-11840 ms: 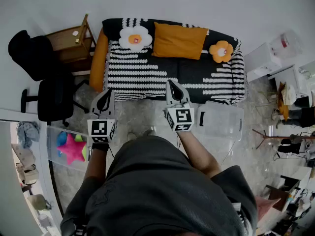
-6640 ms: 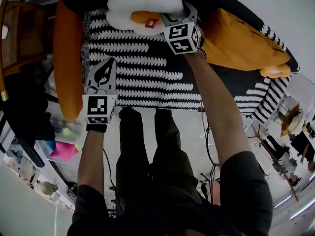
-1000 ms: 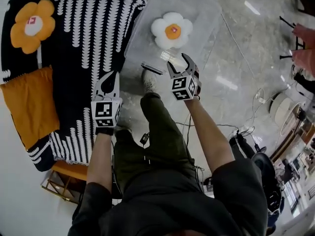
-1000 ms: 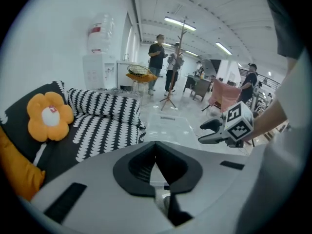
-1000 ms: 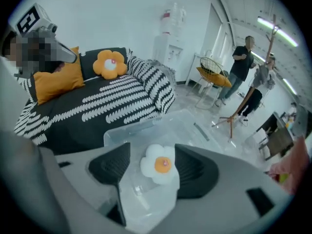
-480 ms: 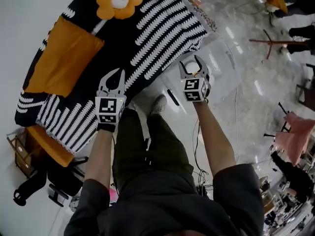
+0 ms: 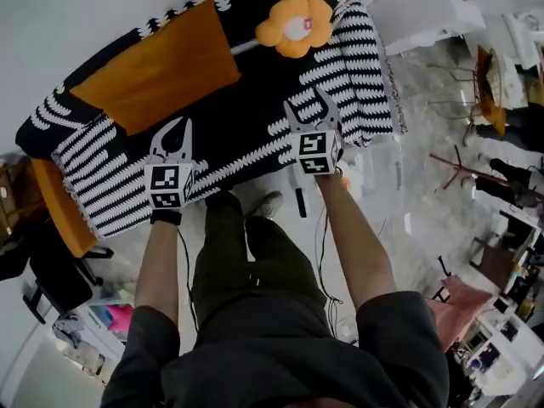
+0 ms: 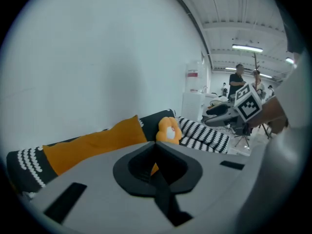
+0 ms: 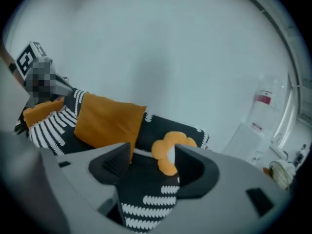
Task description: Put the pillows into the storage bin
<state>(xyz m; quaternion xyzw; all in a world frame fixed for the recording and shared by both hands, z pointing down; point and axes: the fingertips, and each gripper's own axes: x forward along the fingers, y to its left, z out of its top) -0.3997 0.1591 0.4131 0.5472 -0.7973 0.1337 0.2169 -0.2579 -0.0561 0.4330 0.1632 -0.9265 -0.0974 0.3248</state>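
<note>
Since the last glimpse both tools have swung off the bin to hover over the black-and-white striped sofa, arms stretched forward. The left tool has its jaws pressed together on nothing. The right tool has its jaws spread and empty. The clear plastic storage bin sits on the floor just beside the right forearm, a bit of white and orange showing inside. On the sofa lie the orange rectangular pillow and, further right, the orange flower-shaped pillow, both untouched.
</note>
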